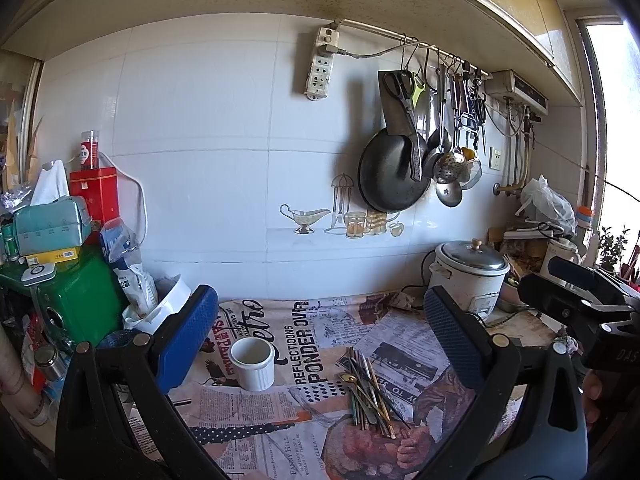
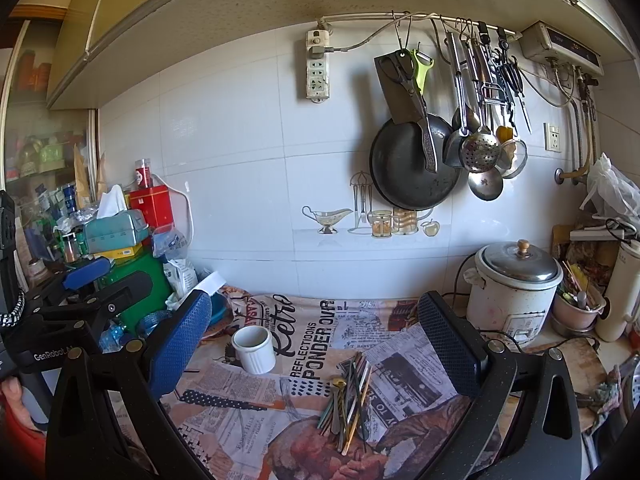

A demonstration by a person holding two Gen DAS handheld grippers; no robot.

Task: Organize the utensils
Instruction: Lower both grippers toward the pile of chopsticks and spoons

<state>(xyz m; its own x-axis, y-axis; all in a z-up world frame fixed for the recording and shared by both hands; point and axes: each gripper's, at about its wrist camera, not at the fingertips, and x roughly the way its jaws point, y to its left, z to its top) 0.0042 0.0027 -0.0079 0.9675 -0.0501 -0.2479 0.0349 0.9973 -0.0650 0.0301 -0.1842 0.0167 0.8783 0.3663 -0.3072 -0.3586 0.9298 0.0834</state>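
A bench (image 1: 256, 424) covered with a newspaper-print cloth is seen below a white tiled wall. The left claw (image 1: 320, 344) is held wide apart above it, nothing gripped; the right claw (image 2: 316, 344) is likewise spread wide and empty. Between the fingers, a heap of utensils (image 1: 370, 390) is seen lying on the cloth, with a white ribbed cup (image 1: 253, 363) standing upright near its left. Farther back, a rice cooker (image 1: 468, 274) is set against the wall.
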